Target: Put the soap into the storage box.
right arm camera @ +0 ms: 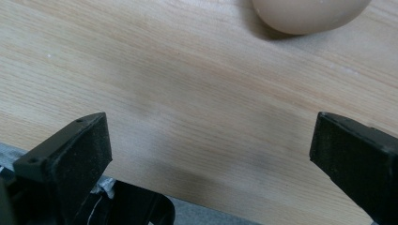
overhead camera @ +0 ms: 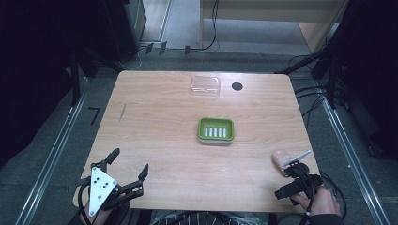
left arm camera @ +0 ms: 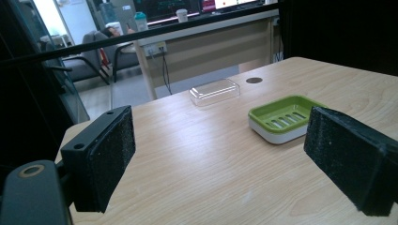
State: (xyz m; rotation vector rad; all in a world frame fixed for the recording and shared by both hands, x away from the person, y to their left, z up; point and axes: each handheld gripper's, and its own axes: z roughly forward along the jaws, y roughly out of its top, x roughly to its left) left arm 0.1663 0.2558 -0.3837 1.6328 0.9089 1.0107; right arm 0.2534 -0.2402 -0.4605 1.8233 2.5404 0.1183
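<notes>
A green soap dish [overhead camera: 216, 130] with a slotted insert sits mid-table, empty; it appears ahead of the left jaws too [left arm camera: 286, 115]. A pale pink oval soap bar [overhead camera: 281, 159] lies near the table's right front edge. My right gripper [overhead camera: 290, 182] hovers just in front of the bar, jaws wide open over bare wood [right arm camera: 209, 126], with the soap bar [right arm camera: 307, 11] beyond them at the top of the right gripper view. My left gripper [overhead camera: 129, 163] stands open at the front left corner, nothing between its pads [left arm camera: 220, 140].
A clear plastic lid [overhead camera: 205, 86] rests near the far edge, also visible ahead of the left jaws [left arm camera: 215, 91]. A dark round hole [overhead camera: 237, 86] is beside it. Cables run on the floor to the right of the table [overhead camera: 155, 108].
</notes>
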